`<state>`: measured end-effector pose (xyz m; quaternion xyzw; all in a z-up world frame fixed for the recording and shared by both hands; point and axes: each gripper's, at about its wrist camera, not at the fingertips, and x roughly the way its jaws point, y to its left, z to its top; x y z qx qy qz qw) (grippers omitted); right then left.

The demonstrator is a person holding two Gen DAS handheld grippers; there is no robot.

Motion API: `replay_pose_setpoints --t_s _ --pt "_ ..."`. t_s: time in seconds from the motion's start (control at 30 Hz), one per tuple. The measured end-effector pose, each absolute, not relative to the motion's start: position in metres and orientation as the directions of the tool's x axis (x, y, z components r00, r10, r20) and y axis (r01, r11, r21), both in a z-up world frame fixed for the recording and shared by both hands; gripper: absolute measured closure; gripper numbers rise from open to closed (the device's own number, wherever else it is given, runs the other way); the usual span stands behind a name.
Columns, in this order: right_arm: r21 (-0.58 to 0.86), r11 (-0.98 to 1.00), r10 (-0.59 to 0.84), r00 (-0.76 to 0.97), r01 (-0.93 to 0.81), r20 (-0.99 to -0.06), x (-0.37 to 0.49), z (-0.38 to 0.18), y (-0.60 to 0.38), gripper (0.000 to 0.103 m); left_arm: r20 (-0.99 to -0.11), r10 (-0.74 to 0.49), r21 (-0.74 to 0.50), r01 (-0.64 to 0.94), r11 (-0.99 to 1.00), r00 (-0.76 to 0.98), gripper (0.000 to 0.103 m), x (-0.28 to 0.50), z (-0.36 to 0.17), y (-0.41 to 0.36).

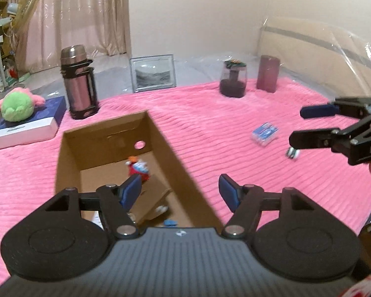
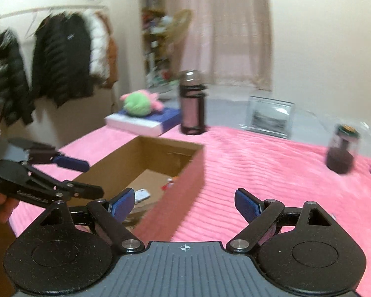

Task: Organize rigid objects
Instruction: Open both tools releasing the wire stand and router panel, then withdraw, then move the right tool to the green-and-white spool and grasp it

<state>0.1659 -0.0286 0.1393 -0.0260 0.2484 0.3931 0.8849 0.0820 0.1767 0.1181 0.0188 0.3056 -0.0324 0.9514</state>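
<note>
An open cardboard box [image 1: 160, 133] lies on a pink blanket [image 1: 210, 113]. Inside it are a red toy figure [image 1: 138, 169], a small blue piece [image 1: 170, 222] and a loose cardboard flap. My left gripper [image 1: 179, 190] hangs over the box's near right wall, open, with nothing between its blue pads. My right gripper [image 1: 298, 126] hovers open at the right, above a small white and green object [image 1: 292, 153] and beside a blue and white pack [image 1: 264, 133]. In the right wrist view my right gripper [image 2: 185, 203] is open and empty by the box [image 2: 173, 146], and my left gripper [image 2: 94, 178] is at the left.
At the blanket's far edge stand a steel thermos flask [image 1: 79, 81], a picture frame [image 1: 153, 74], a dark jar [image 1: 232, 79] and a maroon cylinder [image 1: 268, 73]. A green plush toy [image 1: 16, 106] lies on a flat blue and white box [image 1: 24, 128]. Coats [image 2: 61, 57] hang at the left wall.
</note>
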Motion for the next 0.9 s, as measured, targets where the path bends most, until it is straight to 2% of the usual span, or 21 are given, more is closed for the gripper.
replay_pose_setpoints --t_s 0.1,0.47,0.9 --pt "0.175 0.724 0.661 0.6 -0.667 -0.45 0.161 0.138 -0.058 0.018 -0.57 -0.065 0.007 0.084 0.996 0.819 0.03 0.082 0.122 0.153" --pt "0.19 0.83 0.547 0.701 -0.524 -0.458 0.142 0.115 -0.149 0.018 -0.572 -0.124 -0.049 0.117 0.992 0.811 0.018 0.097 0.103 0.087" --pt "0.189 0.919 0.393 0.755 -0.346 -0.526 0.141 0.062 -0.226 0.018 -0.584 -0.159 -0.097 0.126 0.987 0.796 0.014 0.128 0.068 0.034"
